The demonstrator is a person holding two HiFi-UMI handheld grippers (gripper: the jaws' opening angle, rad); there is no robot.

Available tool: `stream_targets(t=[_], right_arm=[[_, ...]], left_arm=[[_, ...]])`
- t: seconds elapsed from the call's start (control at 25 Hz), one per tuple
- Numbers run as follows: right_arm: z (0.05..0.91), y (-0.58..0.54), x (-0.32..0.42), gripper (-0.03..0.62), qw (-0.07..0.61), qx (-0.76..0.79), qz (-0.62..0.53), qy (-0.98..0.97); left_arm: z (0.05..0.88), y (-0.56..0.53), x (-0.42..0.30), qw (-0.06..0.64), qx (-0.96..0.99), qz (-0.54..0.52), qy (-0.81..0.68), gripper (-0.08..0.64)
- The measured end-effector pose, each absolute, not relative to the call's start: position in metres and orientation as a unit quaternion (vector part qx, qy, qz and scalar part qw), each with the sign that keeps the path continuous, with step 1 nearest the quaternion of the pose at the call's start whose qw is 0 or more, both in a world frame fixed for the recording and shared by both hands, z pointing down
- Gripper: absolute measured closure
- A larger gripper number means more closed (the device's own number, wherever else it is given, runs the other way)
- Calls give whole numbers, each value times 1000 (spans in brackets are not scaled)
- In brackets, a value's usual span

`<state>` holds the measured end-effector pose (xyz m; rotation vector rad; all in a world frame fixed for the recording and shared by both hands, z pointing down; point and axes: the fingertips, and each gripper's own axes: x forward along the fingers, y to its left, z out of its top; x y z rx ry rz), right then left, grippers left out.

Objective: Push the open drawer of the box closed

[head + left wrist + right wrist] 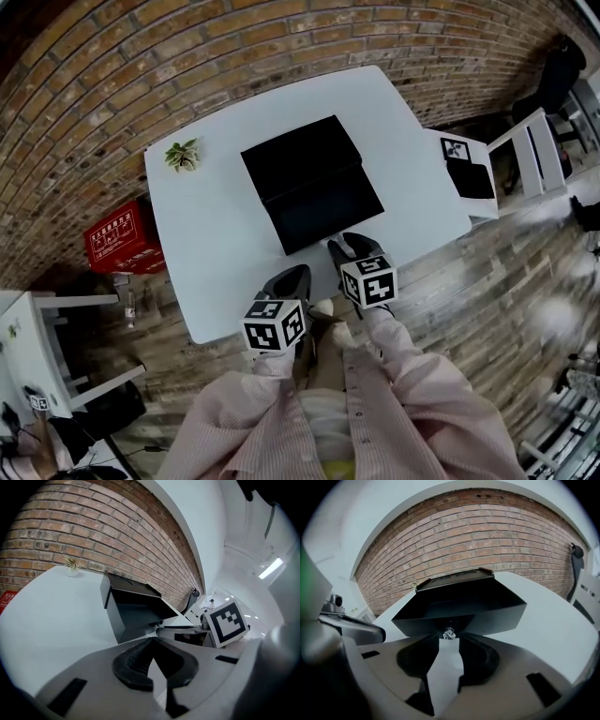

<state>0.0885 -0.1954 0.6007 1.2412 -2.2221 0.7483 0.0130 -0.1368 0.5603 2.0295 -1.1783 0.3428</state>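
A black box (300, 155) stands mid-table on the white table (206, 244), and its drawer (326, 214) is pulled out toward me. In the right gripper view the drawer front (459, 613) fills the middle, with a small clear knob (449, 633) on it. My right gripper (450, 640) sits right at that knob, its jaws a narrow gap apart and the knob just ahead of the tips; in the head view the right gripper (340, 246) meets the drawer's front edge. My left gripper (295, 274) hovers near the table's front edge, shut and empty, and from it the box (133, 606) shows ahead and slightly left.
A small potted plant (183, 155) stands at the table's far left corner. A red crate (120, 236) sits on the wooden floor to the left. White chairs (532, 150) and a white stool with dark items (466, 171) stand to the right. A brick wall runs behind the table.
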Motion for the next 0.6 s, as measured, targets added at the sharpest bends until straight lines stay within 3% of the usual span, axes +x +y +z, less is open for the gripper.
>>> stream_targets(t=[0.08, 0.6], right_arm=[[601, -196, 87, 513, 251, 454, 266, -813], [602, -196, 87, 517, 264, 448, 262, -813]], left_arm=[[562, -135, 13, 379, 793, 136, -458, 565], [562, -139, 11, 378, 790, 136, -462, 565]])
